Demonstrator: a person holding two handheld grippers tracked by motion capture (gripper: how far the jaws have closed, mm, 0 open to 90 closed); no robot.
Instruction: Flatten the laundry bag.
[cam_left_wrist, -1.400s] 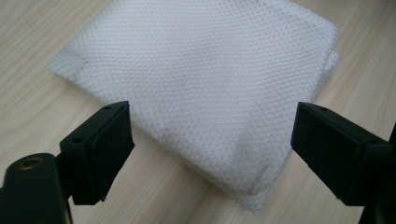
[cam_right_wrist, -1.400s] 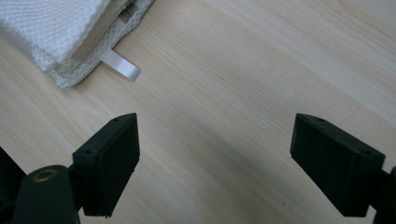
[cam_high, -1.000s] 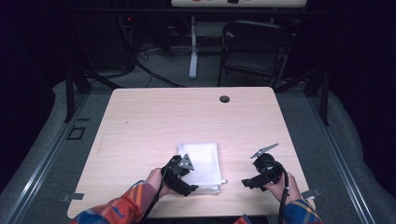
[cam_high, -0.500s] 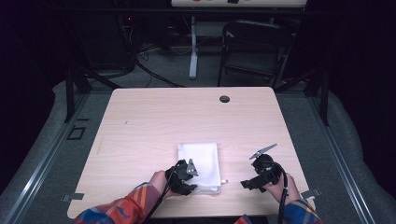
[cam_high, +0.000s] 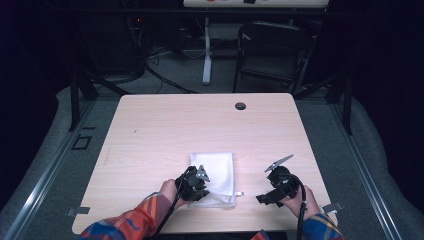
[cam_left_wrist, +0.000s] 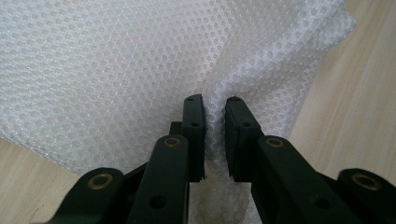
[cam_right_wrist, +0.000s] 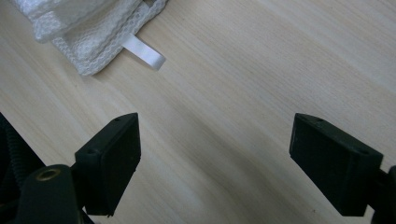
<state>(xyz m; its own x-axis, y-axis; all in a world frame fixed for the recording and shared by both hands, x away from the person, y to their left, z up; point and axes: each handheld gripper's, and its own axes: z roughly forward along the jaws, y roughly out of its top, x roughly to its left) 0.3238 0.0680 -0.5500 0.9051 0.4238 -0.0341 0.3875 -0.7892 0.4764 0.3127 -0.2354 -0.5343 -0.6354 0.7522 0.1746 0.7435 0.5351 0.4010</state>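
A white mesh cloth (cam_high: 218, 171) lies folded on the wooden table (cam_high: 200, 125) near its front edge. My left gripper (cam_high: 199, 189) rests on the cloth's near left corner. In the left gripper view, its jaws have just been closing, and my left gripper (cam_left_wrist: 215, 105) now pinches a raised ridge of the mesh cloth (cam_left_wrist: 116, 60) between its pads. My right gripper (cam_high: 264, 196) sits to the right of the cloth, apart from it. It stands open (cam_right_wrist: 217, 123) over bare wood, with the cloth's corner (cam_right_wrist: 88, 32) and a white tag (cam_right_wrist: 144, 52) beyond its left jaw.
A dark round hole (cam_high: 240, 106) sits near the table's far edge. Behind the table stand a dark chair (cam_high: 272, 50), a white post (cam_high: 206, 55) and loose cables on the floor. Metal clips (cam_high: 332, 206) mark the table's front corners.
The left gripper's jaws have come together on a fold of the cloth. The right gripper has stayed where it was, open.
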